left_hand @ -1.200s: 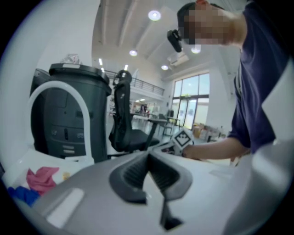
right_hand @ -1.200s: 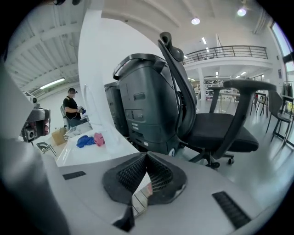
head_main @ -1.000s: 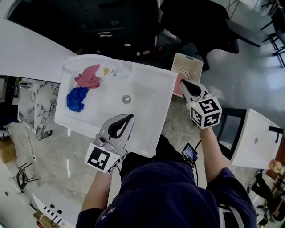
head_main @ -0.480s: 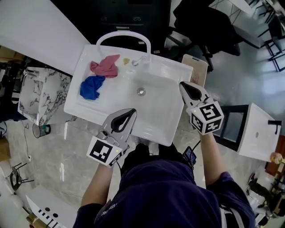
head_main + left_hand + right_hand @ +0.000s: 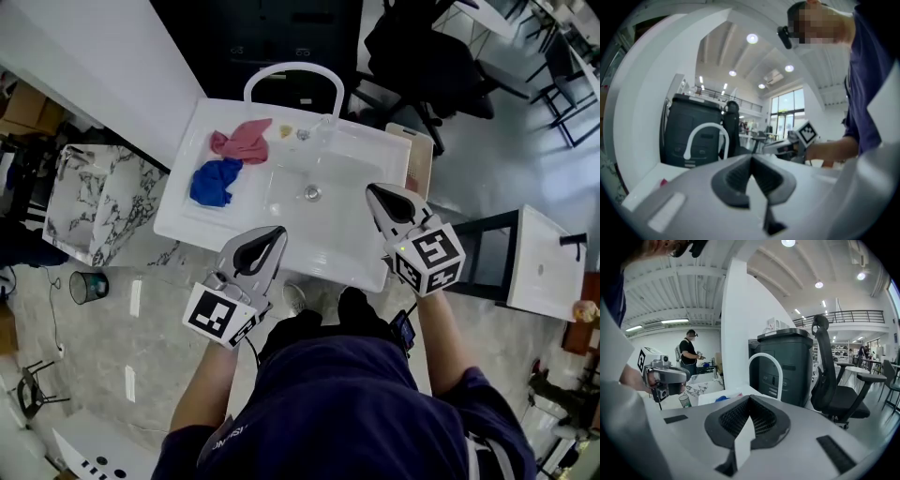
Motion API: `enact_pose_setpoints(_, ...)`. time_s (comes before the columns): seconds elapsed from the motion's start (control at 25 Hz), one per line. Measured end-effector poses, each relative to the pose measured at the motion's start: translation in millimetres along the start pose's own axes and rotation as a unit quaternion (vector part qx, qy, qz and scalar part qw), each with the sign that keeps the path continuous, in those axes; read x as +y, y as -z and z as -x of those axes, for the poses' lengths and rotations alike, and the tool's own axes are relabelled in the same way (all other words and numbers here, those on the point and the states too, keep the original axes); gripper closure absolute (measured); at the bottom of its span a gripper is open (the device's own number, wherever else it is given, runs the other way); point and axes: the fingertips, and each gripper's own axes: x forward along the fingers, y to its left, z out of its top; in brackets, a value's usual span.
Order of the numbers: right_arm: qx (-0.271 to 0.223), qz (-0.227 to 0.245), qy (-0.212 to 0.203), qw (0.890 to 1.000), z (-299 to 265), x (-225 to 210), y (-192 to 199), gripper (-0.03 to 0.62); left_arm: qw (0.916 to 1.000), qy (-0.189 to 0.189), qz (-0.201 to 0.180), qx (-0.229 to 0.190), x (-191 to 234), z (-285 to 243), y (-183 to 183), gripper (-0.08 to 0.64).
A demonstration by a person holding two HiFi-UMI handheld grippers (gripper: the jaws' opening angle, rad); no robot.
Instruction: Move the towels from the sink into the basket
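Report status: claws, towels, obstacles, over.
Left claw shut, empty; right claw shut, empty. Pink towel, blue towel lying in sink, untouched. Basket beyond sink's right side. Nothing blocking.

Open run for us from the left gripper (image 5: 277,234) across the sink (image 5: 184,223): its floor around the drain (image 5: 312,193) is bare. Pink towel (image 5: 242,141) and blue towel (image 5: 213,182) lie touching each other in the far-left corner, close to the sink's left and far walls, so we get room from the near and right sides only. Far rim is crowded: white arched tube (image 5: 292,80) stands over it, small tap (image 5: 324,129) just beside its right leg. Basket (image 5: 419,161) stands just beside the sink's right side, beyond the right gripper (image 5: 372,192); we see its top only in part. Black chair (image 5: 427,56) sits close behind the basket, dark bin (image 5: 272,33) behind the arch, white panel (image 5: 84,56) left of the sink.
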Motion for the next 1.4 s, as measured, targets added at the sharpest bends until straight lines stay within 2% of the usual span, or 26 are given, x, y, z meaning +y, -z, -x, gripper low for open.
enact_pose_setpoints(0.4,-0.003,0.014,-0.042,0.999,-3,44,-16,0.584,0.9996,-0.024,-0.005,-0.015,12,25,-18,0.557)
enact_pose_setpoints(1.0,-0.014,0.001,-0.145,0.989,4,16,-6,0.584,0.9962,-0.087,0.002,0.008,-11,-31,-14,0.557)
enact_pose_setpoints(1.2,-0.018,0.002,-0.153,0.988,1,9,-6,0.584,0.9963,-0.085,-0.002,0.012,-22,-43,-13,0.557)
enact_pose_setpoints(1.4,-0.015,0.001,-0.151,0.988,-6,13,-6,0.584,0.9964,-0.084,0.002,0.012,-13,-41,-11,0.557)
